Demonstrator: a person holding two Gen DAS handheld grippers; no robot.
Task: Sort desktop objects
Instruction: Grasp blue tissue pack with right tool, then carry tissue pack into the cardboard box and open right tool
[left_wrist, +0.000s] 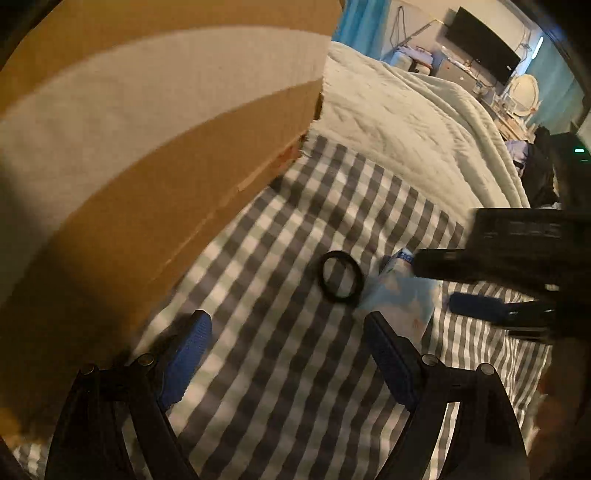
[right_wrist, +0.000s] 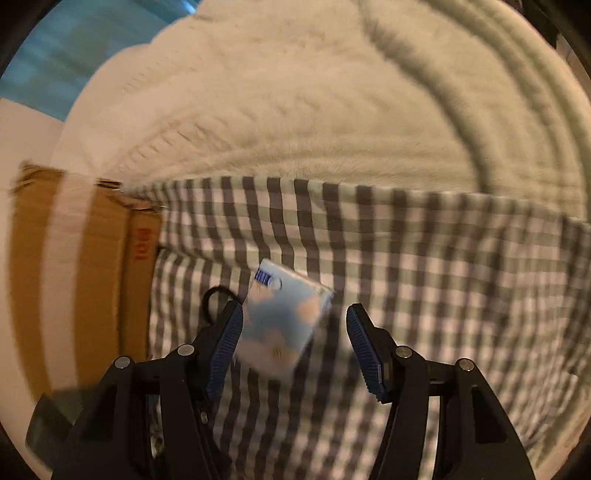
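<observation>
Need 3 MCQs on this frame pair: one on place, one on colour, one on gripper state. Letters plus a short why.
1. Where does the black ring lie?
A. on the checked cloth, beside the light-blue packet
B. inside the cardboard box
C. on the white blanket

2. What colour are the pads of the right gripper?
A. red
B. blue
C. yellow

3. How does the left gripper stand?
A. shut on the ring
B. shut on the packet
C. open, holding nothing

Key: 1 A, the left wrist view shows the ring flat on the cloth at the packet's edge. 2 B, the ribbed pads are blue in the right wrist view. 3 C, only checked cloth shows between its spread fingers.
</observation>
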